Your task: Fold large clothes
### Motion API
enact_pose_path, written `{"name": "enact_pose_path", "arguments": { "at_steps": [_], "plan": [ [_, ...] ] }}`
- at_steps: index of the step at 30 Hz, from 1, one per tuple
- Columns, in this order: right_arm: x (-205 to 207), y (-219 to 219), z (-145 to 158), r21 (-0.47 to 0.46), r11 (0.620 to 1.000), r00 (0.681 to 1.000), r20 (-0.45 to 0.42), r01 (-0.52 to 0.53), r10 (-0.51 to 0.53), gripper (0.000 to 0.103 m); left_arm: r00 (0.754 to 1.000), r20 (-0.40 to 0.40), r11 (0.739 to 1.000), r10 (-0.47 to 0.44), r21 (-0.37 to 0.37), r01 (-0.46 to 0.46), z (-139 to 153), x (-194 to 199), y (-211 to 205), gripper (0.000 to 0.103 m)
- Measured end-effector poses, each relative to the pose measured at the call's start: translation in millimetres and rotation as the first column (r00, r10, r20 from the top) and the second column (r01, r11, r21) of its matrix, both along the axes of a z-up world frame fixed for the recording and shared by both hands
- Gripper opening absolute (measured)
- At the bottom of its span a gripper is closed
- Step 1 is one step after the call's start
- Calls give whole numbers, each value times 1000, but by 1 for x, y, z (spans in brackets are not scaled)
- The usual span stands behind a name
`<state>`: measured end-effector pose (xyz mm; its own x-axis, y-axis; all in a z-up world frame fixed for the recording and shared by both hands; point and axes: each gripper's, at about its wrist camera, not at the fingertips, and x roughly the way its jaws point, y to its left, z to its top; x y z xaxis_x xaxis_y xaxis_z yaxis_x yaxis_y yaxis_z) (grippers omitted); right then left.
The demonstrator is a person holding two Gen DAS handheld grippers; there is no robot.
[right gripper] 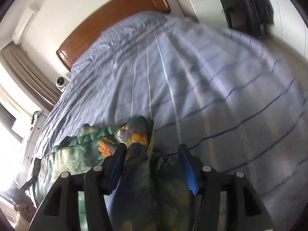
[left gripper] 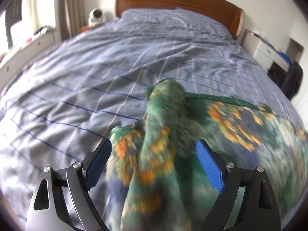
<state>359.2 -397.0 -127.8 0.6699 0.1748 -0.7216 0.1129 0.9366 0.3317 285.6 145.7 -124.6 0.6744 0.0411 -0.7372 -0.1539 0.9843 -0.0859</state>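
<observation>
Green floral garment (left gripper: 163, 134) on striped blue bedspread (left gripper: 77, 73), seen along both claws. Thin, soft, light cloth; limp, prone to sliding off smooth pads and to bunching rather than holding a crease. Best taken at a hem or corner, two well-separated points on one edge, so that the panel hangs flat between them.

Left gripper (left gripper: 154, 163): jaws wide apart, blue pads clear of the cloth on both sides; a raised ridge of fabric running forward between the fingers, unpinched. Remainder of the garment spread to the right of this claw, flat on the bed. Tilted steeply downward toward the mattress; wooden headboard (left gripper: 179, 0) far ahead.

Right gripper (right gripper: 152, 154): jaws partly open; a bunched fold standing between the fingers, lying against the left pad (right gripper: 117, 165), apart from the right pad. Not clamped, by appearance. Bulk of the garment (right gripper: 80, 150) trailing to the left of this claw. Likewise pitched downward, rolled somewhat, the headboard slanting across the upper view.

Small white camera (left gripper: 95, 16) beside the bed, ahead and left of the left claw. Motion blur over much of the cloth; exact edge positions unclear.
</observation>
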Motion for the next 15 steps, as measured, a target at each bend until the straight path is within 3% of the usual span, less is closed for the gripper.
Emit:
{"name": "enact_pose_path", "arguments": {
  "at_steps": [4,7,10,13,15],
  "plan": [
    [-32,31,41,-105,983,985,72,-150,158,56,993,67,996,-94,-5,94,30,-28,-28,92],
    [-58,66,47,-91,941,939,82,-326,334,56,980,86,983,-177,-31,180,40,-32,-60,93],
    [-70,94,20,-77,902,904,13,-425,427,56,959,60,958,-278,-50,281,37,-25,-101,94],
    [-63,96,-24,-127,913,921,-107,-387,375,56,935,28,934,-355,-28,355,29,-17,-142,94],
    [-61,89,-31,-60,941,941,-73,-334,330,56,917,10,917,-399,-27,399,25,-9,-166,94]
  ]
}}
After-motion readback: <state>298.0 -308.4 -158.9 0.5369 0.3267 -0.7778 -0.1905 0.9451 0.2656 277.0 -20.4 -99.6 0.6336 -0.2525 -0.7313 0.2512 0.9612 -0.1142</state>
